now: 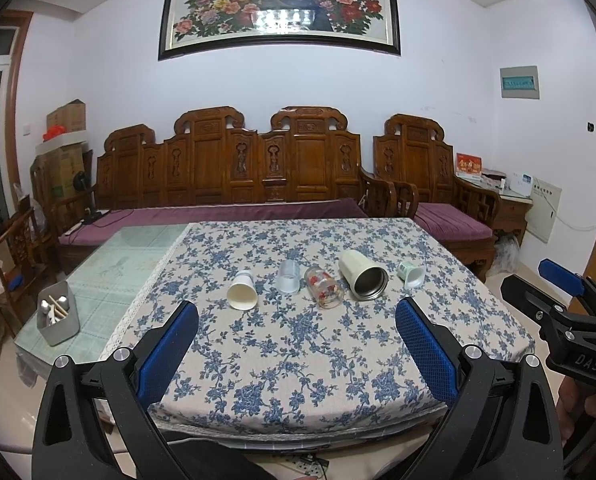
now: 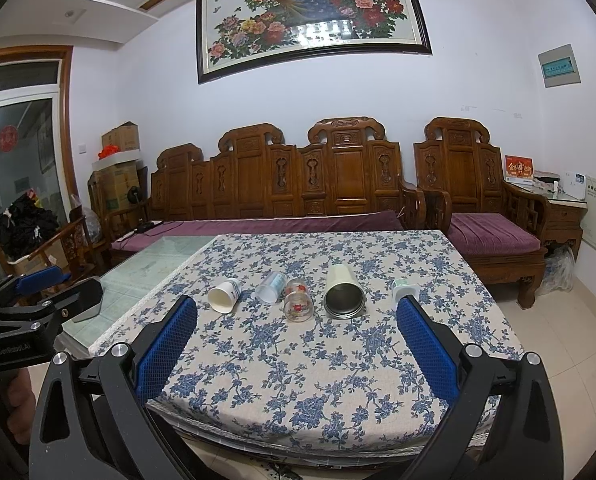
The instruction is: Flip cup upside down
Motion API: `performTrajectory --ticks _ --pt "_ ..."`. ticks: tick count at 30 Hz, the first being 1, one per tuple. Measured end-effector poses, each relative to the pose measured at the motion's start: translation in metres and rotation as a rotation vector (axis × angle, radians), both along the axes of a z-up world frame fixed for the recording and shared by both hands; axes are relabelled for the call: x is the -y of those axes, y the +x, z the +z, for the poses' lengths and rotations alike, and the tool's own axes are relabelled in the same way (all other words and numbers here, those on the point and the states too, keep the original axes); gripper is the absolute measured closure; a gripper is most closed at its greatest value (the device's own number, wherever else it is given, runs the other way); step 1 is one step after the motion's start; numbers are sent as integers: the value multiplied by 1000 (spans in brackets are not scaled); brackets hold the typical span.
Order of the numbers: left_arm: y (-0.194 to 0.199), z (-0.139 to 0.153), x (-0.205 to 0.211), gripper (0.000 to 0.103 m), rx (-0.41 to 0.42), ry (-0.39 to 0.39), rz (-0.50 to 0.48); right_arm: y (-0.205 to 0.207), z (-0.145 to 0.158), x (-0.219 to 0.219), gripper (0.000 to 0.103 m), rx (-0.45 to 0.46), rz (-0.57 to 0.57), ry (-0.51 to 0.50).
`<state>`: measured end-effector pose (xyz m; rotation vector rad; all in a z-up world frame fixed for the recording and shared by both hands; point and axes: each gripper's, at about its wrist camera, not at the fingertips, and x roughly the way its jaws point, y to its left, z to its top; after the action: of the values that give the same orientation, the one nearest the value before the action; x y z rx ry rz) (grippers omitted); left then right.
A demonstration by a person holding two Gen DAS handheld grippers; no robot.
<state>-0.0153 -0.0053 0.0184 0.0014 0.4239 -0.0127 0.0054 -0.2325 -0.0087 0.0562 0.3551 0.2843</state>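
Observation:
Several cups lie on their sides in a row on the floral tablecloth [image 1: 298,360], mouths toward me: a white paper cup [image 1: 243,290] [image 2: 223,297], a clear plastic cup [image 1: 289,277] [image 2: 271,287], a glass with red flowers [image 1: 324,287] [image 2: 297,300], a cream steel-lined tumbler [image 1: 363,275] [image 2: 343,290] and a small white-green cup [image 1: 411,273] [image 2: 404,288]. My left gripper [image 1: 297,316] is open and empty, above the table's near edge, well short of the cups. My right gripper [image 2: 297,312] is open and empty, likewise short of the row.
A grey tub of chopsticks and spoons [image 1: 57,317] stands on the bare glass tabletop [image 1: 118,272] at the left. A carved wooden sofa [image 1: 234,176] with purple cushions runs behind the table. An armchair [image 2: 482,208] stands at the right.

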Motion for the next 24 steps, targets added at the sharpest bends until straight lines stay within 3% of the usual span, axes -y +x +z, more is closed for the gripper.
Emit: performTrajectory --ticks 16,24 --pt "1 -2 4 8 -5 3 -8 -3 -2 -6 2 -8 7 4" --pt "20 -11 4 8 -62 14 -43 17 -10 3 2 -49 23 19"
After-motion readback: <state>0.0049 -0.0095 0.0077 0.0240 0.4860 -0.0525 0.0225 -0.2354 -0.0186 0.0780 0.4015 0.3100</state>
